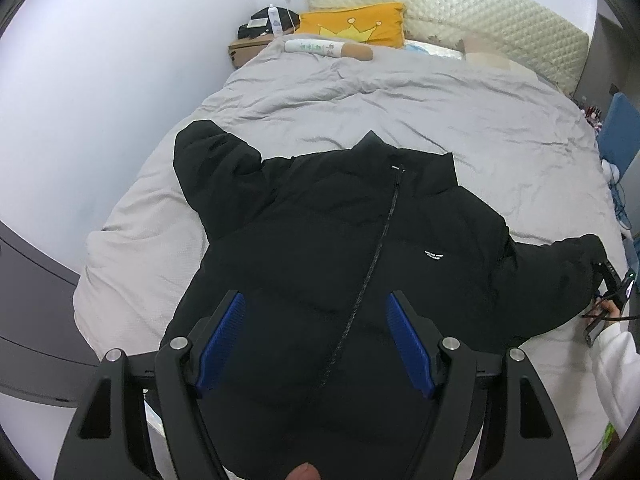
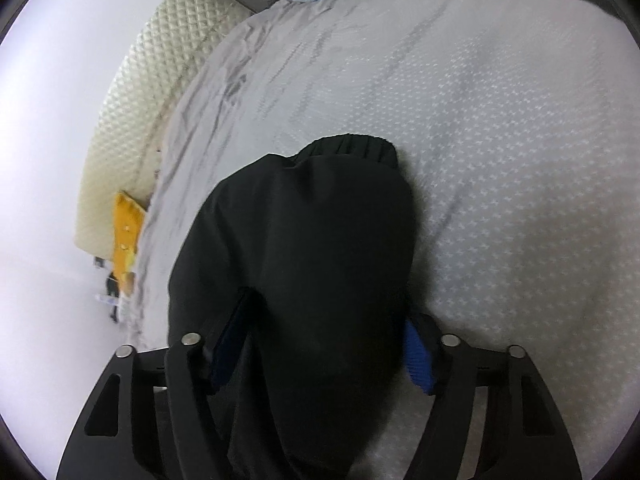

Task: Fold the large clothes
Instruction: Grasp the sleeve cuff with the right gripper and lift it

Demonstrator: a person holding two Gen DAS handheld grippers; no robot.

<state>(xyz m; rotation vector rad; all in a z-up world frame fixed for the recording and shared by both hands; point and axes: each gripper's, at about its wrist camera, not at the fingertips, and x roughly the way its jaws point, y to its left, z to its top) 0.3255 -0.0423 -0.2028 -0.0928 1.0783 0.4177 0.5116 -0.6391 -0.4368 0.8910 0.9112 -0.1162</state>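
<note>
1. We find a black padded jacket (image 1: pixel 344 248) spread front-up on a bed with a grey cover (image 1: pixel 360 96), zip closed, collar toward the headboard (image 1: pixel 460 12).
2. We see the left gripper (image 1: pixel 316 344) above the jacket's lower half, jaws standing wide apart with nothing pressed between the blue pads (image 1: pixel 222 344).
3. One sleeve angles up at left; the other stretches toward the right edge, where a white-sleeved arm (image 1: pixel 612 364) shows.
4. An orange cushion (image 1: pixel 352 24) lies near the headboard.
</note>
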